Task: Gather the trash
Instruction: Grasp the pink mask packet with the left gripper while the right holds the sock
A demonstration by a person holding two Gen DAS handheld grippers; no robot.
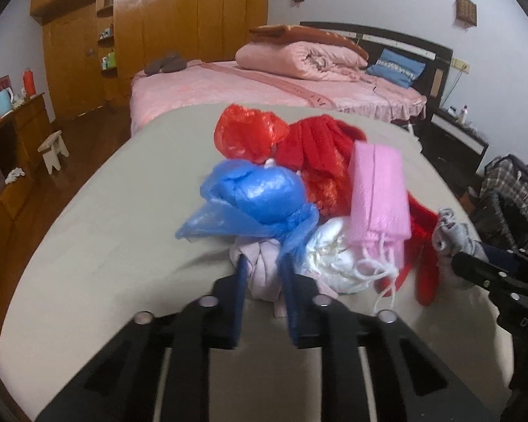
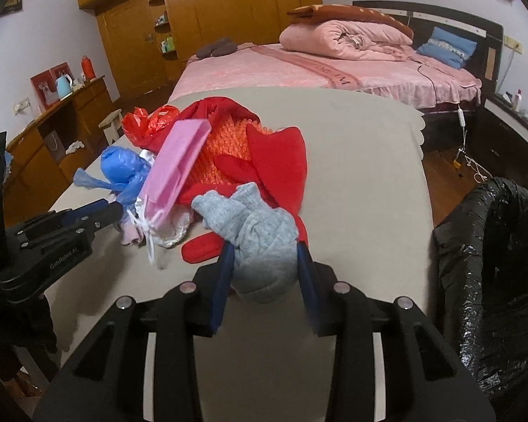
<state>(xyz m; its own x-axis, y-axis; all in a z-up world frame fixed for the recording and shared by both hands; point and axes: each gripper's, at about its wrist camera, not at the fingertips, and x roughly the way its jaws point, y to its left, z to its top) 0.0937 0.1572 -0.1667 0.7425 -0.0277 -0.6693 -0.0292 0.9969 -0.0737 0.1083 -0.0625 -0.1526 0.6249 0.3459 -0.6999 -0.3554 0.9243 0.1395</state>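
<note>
While the left gripper (image 1: 262, 274) sits at the near edge of the heap, its blue fingers are pinched tight on a pale pink knotted cloth bundle (image 1: 260, 270) that lies on the beige tabletop (image 1: 105, 232). Just beyond that bundle, a crumpled blue plastic bag (image 1: 250, 204) stretches its long axis left to right, its pointed tail aimed left. A pink paper bag (image 1: 378, 197) stands tilted to the right of it, long axis running near to far, string handles hanging toward the near side. Behind them lie a red plastic bag (image 1: 246, 133) and red knitted clothing (image 1: 316, 161). The right gripper (image 2: 265, 274) is partly closed around a grey knitted glove (image 2: 257, 242), cuff nearest the camera, fingers pointing far-left. A black-lined bin (image 2: 492, 274) stands off the table's right edge.
</note>
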